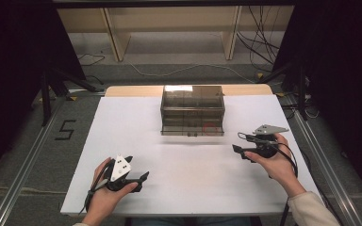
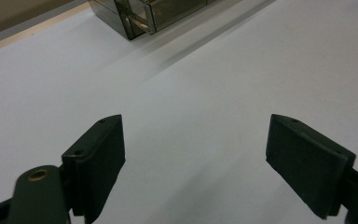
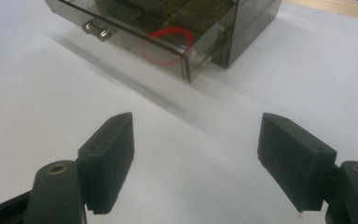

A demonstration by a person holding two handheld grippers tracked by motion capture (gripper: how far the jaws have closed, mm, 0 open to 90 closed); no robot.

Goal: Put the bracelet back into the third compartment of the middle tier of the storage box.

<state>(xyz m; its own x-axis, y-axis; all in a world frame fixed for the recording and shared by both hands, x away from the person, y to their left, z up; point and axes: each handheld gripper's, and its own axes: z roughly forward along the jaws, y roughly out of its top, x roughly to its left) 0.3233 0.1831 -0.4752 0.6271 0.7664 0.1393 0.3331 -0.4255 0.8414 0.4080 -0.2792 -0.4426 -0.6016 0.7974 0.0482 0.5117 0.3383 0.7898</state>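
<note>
A smoky transparent drawer box (image 1: 193,109) stands at the middle back of the white table (image 1: 136,122). Its bottom drawer (image 1: 192,130) is pulled out a little, and a red ring (image 1: 210,128) lies in the drawer's right compartment. The right gripper view looks at that ring (image 3: 167,44) through the drawer's clear wall, with the small metal handle (image 3: 97,30) to its left. My right gripper (image 1: 242,146) is held to the right of the drawer, open with nothing between the pads (image 3: 196,163). My left gripper (image 1: 138,176) rests near the table's front left, open and holding nothing (image 2: 193,161).
The box's corner (image 2: 137,16) sits far off in the left gripper view. Wooden shelving legs (image 1: 115,33) and loose cables (image 1: 259,47) lie on the floor beyond the table. Metal rails (image 1: 33,155) run along both sides of the table.
</note>
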